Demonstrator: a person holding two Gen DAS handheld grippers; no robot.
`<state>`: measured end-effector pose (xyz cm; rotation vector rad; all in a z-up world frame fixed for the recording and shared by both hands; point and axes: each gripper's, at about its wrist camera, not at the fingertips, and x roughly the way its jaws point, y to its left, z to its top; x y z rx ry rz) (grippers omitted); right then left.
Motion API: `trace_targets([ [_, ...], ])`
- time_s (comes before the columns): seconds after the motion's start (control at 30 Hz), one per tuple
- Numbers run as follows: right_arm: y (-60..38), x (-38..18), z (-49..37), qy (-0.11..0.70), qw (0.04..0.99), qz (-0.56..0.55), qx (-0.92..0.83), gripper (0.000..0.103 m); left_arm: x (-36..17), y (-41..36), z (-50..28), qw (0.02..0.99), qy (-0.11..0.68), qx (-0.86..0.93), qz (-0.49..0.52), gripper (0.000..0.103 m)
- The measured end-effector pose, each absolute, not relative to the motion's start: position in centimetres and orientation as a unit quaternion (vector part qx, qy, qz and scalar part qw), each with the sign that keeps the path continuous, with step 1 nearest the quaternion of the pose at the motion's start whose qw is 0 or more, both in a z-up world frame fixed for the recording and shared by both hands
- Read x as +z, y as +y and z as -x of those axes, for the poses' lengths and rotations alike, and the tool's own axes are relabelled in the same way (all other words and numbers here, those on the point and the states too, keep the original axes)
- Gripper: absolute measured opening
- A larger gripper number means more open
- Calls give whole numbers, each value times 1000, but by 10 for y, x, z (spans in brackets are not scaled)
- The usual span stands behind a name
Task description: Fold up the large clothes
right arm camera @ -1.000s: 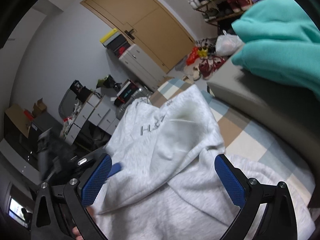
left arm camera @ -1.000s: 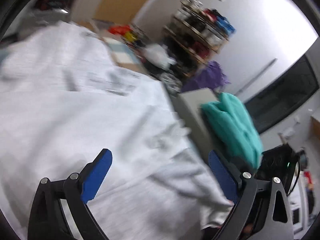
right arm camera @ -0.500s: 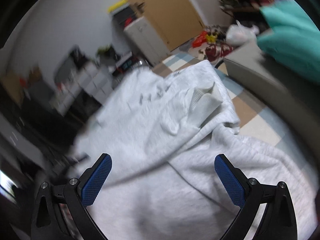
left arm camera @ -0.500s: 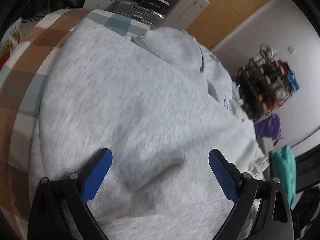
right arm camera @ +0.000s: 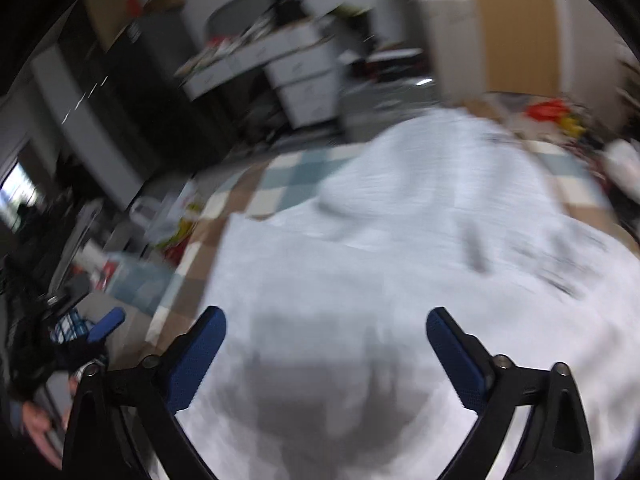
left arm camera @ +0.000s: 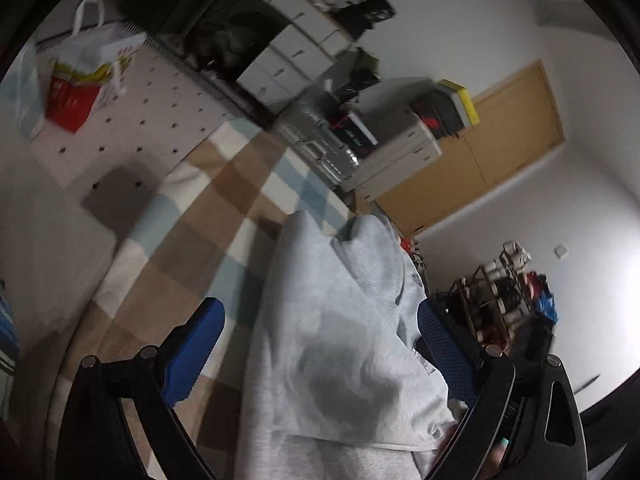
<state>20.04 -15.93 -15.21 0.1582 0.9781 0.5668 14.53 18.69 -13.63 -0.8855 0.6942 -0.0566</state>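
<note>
the grey sweatshirt (left arm camera: 340, 344) lies on the checked blanket (left arm camera: 224, 216), and it serves as the reference here. a second ago the left wrist view faced a teal garment and a shelf beyond the sweatshirt; it now looks along the sweatshirt's long fold toward the silver suitcase (left arm camera: 320, 148) and the wooden door (left arm camera: 500, 140). the right wrist view has swung from the sleeve bundle to a broad flat panel of the sweatshirt (right arm camera: 400, 260). judgement: both tools have been repositioned for the next fold, with nothing carried.

left gripper (left arm camera: 316, 344): jaws spread wide, cloth below them, no pinch. right gripper (right arm camera: 324, 348): jaws wide but beginning to close, cloth lying between the pads, not yet pressed.

edges: the sweatshirt's left edge runs clear against the bare blanket, giving open room on that side. beyond its far end stand the suitcase and white drawers (left arm camera: 288, 60). a shopping bag (left arm camera: 84, 76) sits well apart to the left. the right view is blurred; fine edges cannot be read.
</note>
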Motion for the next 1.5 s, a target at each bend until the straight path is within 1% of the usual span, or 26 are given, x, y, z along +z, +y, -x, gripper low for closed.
trace_targets([
  [0.07, -112, -166, -219, 478, 827, -36, 292, 89, -147, 190, -151, 834, 341, -29, 433, 95],
  [0.13, -79, -181, -228, 498, 814, -10, 298, 74, -155, 189, -155, 828, 351, -24, 437, 95],
  [0.2, -55, -201, -240, 519, 803, -7, 295, 66, -160, 191, -157, 821, 366, -25, 438, 95],
  [0.27, -41, -219, -246, 534, 800, 10, 274, 66, -163, 187, -164, 808, 386, -40, 442, 95],
  [0.33, -27, -237, -249, 549, 796, 49, 249, 64, -162, 185, -164, 806, 398, -39, 437, 95],
  [0.37, -21, -234, -245, 526, 811, 77, 244, 63, -163, 183, -165, 806, 401, -38, 433, 95],
  [0.4, -14, -236, -242, 522, 811, 112, 239, 63, -164, 180, -167, 807, 407, -38, 427, 95],
  [0.47, -14, -233, -241, 530, 804, 119, 241, 60, -167, 174, -171, 806, 415, -40, 421, 95],
  [0.5, -24, -228, -241, 530, 802, 107, 254, 49, -170, 171, -173, 804, 420, -43, 420, 95],
  [0.53, -39, -222, -242, 523, 809, 96, 253, 47, -171, 169, -173, 801, 425, -48, 419, 94],
  [0.63, -103, -207, -238, 507, 826, 47, 242, 48, -173, 153, -180, 800, 438, -65, 406, 95],
  [0.73, -168, -199, -225, 491, 845, 57, 204, 47, -178, 124, -195, 799, 464, -93, 370, 95],
  [0.77, -190, -199, -218, 487, 849, 73, 193, 45, -181, 115, -203, 801, 471, -102, 355, 95],
  [0.83, -218, -202, -205, 490, 848, 104, 172, 28, -189, 98, -218, 802, 487, -104, 329, 94],
  [0.87, -232, -206, -198, 498, 845, 118, 157, 27, -194, 93, -223, 803, 490, -97, 325, 94],
  [0.97, -262, -222, -195, 516, 840, 119, 121, 26, -202, 77, -230, 815, 505, -64, 278, 94],
  [1.03, -277, -244, -194, 542, 826, 112, 105, 26, -205, 62, -233, 824, 518, -38, 227, 94],
  [1.1, -280, -247, -190, 519, 840, 111, 116, 26, -206, 42, -234, 831, 538, 5, 142, 94],
  [1.17, -273, -246, -187, 513, 837, 146, 120, 26, -207, 23, -231, 834, 545, 26, 74, 95],
  [1.2, -272, -245, -187, 515, 834, 158, 122, 26, -205, 20, -229, 835, 546, 24, 66, 94],
  [1.27, -271, -233, -183, 506, 838, 161, 127, 25, -192, 19, -220, 843, 530, -11, 89, 95],
  [1.33, -286, -219, -179, 483, 855, 139, 124, 30, -189, 21, -215, 844, 526, -27, 99, 95],
  [1.37, -294, -218, -178, 479, 860, 135, 114, 31, -193, 21, -215, 841, 532, -23, 92, 95],
  [1.43, -305, -226, -181, 483, 860, 139, 91, 31, -206, 19, -218, 836, 545, -14, 61, 94],
  [1.47, -302, -235, -189, 491, 855, 146, 79, 32, -211, 17, -218, 841, 540, 2, 26, 95],
  [1.5, -305, -250, -193, 510, 843, 156, 65, 33, -215, 15, -216, 844, 536, 9, -1, 98],
])
